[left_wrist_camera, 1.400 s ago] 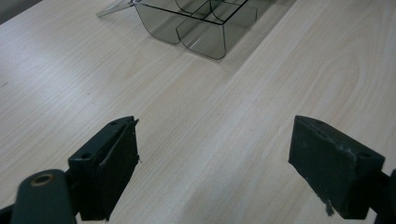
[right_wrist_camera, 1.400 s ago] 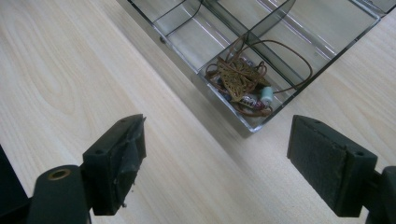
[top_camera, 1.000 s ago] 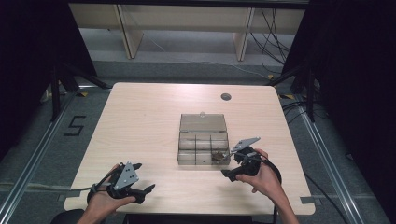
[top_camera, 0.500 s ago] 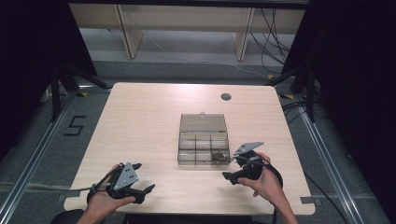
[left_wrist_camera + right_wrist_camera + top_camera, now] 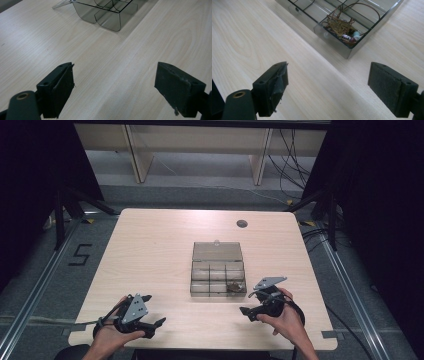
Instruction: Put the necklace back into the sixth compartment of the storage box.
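Note:
A clear plastic compartment box [image 5: 218,275] sits mid-table with its lid [image 5: 217,251] folded back flat. Its near right compartment holds a tangle of brown wire and small bits [image 5: 234,287] [image 5: 340,25]. My right gripper [image 5: 250,312] is open, held low just in front of the box's near right corner [image 5: 348,53], with nothing between its fingers. My left gripper [image 5: 152,312] is open near the table's front left, empty, and the box [image 5: 105,12] lies some way ahead of it.
A small dark round hole [image 5: 242,223] marks the table's far right. The light wooden tabletop [image 5: 150,250] is bare around the box. Metal rails and shelving legs stand on the floor beyond the table edges.
My right gripper has drawn back from the box's right side toward the front edge and dropped lower. The left gripper has stayed put.

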A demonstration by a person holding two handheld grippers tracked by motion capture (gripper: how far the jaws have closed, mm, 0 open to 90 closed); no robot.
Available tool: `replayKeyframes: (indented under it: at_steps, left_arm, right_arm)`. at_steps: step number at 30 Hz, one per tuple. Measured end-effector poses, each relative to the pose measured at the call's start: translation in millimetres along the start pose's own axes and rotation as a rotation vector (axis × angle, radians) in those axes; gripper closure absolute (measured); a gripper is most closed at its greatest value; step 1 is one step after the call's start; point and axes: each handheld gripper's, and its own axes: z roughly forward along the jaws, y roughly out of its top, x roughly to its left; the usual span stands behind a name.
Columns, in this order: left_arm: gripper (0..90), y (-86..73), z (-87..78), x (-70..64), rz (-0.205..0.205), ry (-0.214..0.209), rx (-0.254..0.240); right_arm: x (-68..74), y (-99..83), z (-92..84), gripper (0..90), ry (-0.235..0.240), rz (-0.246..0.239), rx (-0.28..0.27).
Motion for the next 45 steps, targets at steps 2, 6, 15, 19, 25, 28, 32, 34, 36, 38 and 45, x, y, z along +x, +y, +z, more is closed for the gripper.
replayKeyframes:
  at_steps: [2,6,15,19,25,28,32,34,36,38,45]
  left_arm:
    - [15.1,0.0,0.0,-0.1,-0.001,0.001,-0.001]
    - [15.1,-0.3,0.1,-0.7,-0.018,-0.004,-0.005]
    - [15.1,-0.2,-0.1,-0.9,-0.014,0.002,-0.002]
    - [15.1,-0.3,0.3,-1.4,-0.017,-0.005,-0.006]
    - [15.1,-0.4,0.5,-1.5,-0.016,-0.003,-0.002]
    - [15.1,-0.4,1.2,-2.5,-0.030,-0.007,-0.016]
    - [15.1,-0.4,1.1,-2.5,-0.027,-0.008,-0.013]
    - [15.1,-0.4,1.1,-2.7,-0.028,-0.008,-0.015]
    - [15.1,-0.4,1.0,-2.5,-0.025,-0.008,-0.012]
    - [15.1,-0.4,0.5,-1.9,-0.017,-0.008,-0.004]
    - [15.1,-0.4,0.6,-2.0,-0.014,-0.001,-0.005]
  right_arm:
    - [0.8,-1.9,0.0,17.2,0.002,0.001,0.007]
    - [2.5,-5.0,0.4,17.0,0.002,0.011,0.009]
    - [6.7,-12.4,1.8,16.9,0.013,0.026,-0.006]
    - [5.9,-14.3,0.3,16.9,0.018,0.001,-0.007]
    - [5.5,-19.5,0.8,16.7,0.030,0.000,-0.023]
    - [6.3,-22.5,1.9,16.7,0.032,0.001,-0.024]
    - [7.2,-25.9,2.2,16.6,0.033,0.005,-0.027]
    - [8.5,-27.7,3.6,16.6,0.022,0.027,-0.055]
    - [8.4,-28.7,1.7,16.6,0.018,0.030,-0.038]
    - [8.7,-30.3,1.9,16.6,0.024,0.026,-0.045]
    - [12.1,-36.5,4.0,16.6,0.020,0.030,-0.070]
